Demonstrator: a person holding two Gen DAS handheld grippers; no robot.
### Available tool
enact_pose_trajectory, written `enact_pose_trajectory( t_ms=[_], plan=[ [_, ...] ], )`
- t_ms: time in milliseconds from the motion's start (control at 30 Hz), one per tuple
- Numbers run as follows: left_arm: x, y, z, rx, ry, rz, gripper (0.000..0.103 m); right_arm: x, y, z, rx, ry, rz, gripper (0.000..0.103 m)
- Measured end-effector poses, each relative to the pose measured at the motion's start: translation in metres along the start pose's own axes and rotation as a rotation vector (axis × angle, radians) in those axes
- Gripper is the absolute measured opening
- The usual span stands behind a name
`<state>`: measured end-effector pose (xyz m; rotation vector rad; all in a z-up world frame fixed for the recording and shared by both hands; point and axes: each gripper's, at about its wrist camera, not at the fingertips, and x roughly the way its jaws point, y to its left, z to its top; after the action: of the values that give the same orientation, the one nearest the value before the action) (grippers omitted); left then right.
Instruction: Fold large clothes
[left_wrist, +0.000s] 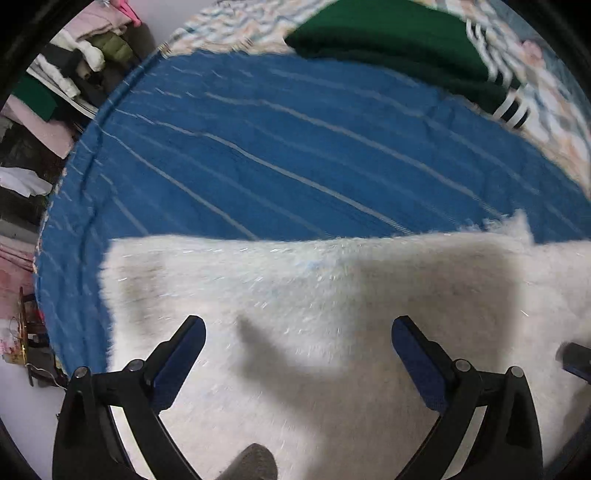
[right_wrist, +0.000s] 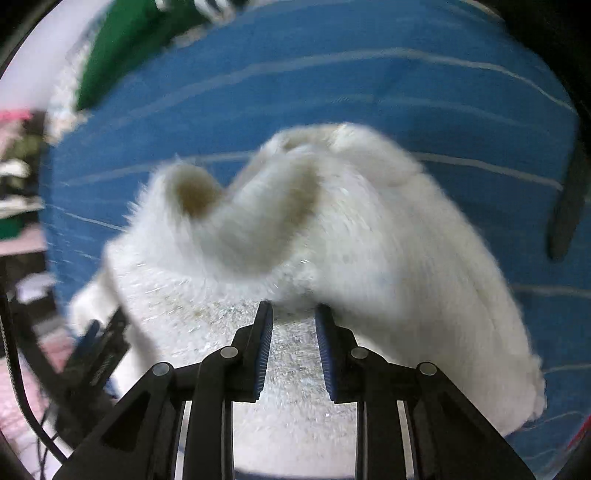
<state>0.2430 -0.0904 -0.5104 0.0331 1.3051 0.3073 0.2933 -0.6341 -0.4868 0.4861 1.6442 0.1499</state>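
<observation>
A white fluffy garment (left_wrist: 332, 350) lies spread on a blue striped bedspread (left_wrist: 277, 129). My left gripper (left_wrist: 298, 325) hangs over it, jaws wide open and nothing between them. In the right wrist view the same garment (right_wrist: 369, 240) is bunched into a raised, rolled fold just beyond my right gripper (right_wrist: 294, 308). Its jaws stand a narrow gap apart, and only the flat fabric below shows through the gap. The left gripper (right_wrist: 96, 343) shows at the garment's left edge there.
A dark green garment (left_wrist: 388, 37) with black-and-white striped cuffs lies at the far side of the bed. Piled clothes (left_wrist: 74, 62) and clutter sit beyond the bed's left edge. A dark strap (right_wrist: 569, 206) hangs at the right.
</observation>
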Motion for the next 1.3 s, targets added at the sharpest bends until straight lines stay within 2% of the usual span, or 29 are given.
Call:
enact_pose_trajectory(
  t_ms=[67, 100, 167, 233, 300, 333, 400, 533, 600, 733, 800, 833, 867, 933, 1033, 1167, 1300],
  plan=[
    [-0.015, 0.003, -0.008, -0.011, -0.02, -0.007, 0.103, -0.03, -0.021, -0.02, 0.026, -0.083, 0.005, 0.055],
    [-0.019, 0.0, -0.015, -0.01, -0.02, -0.007, 0.103, -0.043, -0.033, -0.032, 0.048, -0.114, 0.01, 0.059],
    [-0.013, -0.01, -0.026, 0.007, 0.009, -0.012, 0.103, -0.062, -0.068, -0.069, 0.118, -0.161, 0.04, 0.061],
    [0.01, -0.023, -0.039, 0.021, 0.076, -0.009, 0.103, -0.07, -0.095, -0.101, 0.187, -0.172, 0.061, 0.061],
    [0.028, -0.029, -0.045, 0.006, 0.084, -0.007, 0.103, -0.06, -0.123, -0.132, 0.267, -0.165, 0.106, 0.061],
    [0.029, -0.03, -0.046, -0.003, 0.073, -0.011, 0.103, -0.054, -0.13, -0.135, 0.284, -0.158, 0.128, 0.061],
    [0.029, -0.032, -0.042, 0.015, 0.069, -0.008, 0.103, -0.026, -0.139, -0.147, 0.339, -0.152, 0.239, 0.061],
    [0.029, -0.035, -0.041, 0.058, 0.053, -0.007, 0.103, 0.008, -0.157, -0.14, 0.396, -0.214, 0.455, 0.061],
    [0.027, -0.035, -0.04, 0.061, 0.059, -0.016, 0.103, 0.02, -0.161, -0.129, 0.409, -0.252, 0.528, 0.061],
    [0.027, -0.036, -0.038, 0.084, 0.051, -0.005, 0.103, 0.038, -0.146, -0.098, 0.411, -0.289, 0.637, 0.059],
    [0.025, -0.04, -0.039, 0.095, 0.037, 0.006, 0.103, 0.044, -0.133, -0.081, 0.396, -0.302, 0.662, 0.046],
    [0.024, -0.042, -0.039, 0.097, 0.034, 0.008, 0.103, 0.044, -0.129, -0.077, 0.397, -0.31, 0.675, 0.036],
    [0.024, -0.044, -0.037, 0.099, 0.033, 0.011, 0.103, 0.045, -0.12, -0.071, 0.395, -0.319, 0.687, 0.03],
    [0.021, -0.049, -0.037, 0.1, 0.036, 0.015, 0.103, 0.033, -0.113, -0.067, 0.372, -0.342, 0.683, 0.025],
    [0.017, -0.057, -0.034, 0.084, 0.038, 0.001, 0.103, -0.005, -0.096, -0.072, 0.291, -0.385, 0.671, 0.023],
    [0.015, -0.073, -0.026, 0.061, 0.045, -0.092, 0.103, -0.06, -0.071, -0.086, 0.182, -0.445, 0.615, 0.023],
    [0.017, -0.11, -0.015, 0.078, 0.057, -0.215, 0.103, -0.115, -0.052, -0.096, 0.075, -0.531, 0.489, 0.023]
  ],
)
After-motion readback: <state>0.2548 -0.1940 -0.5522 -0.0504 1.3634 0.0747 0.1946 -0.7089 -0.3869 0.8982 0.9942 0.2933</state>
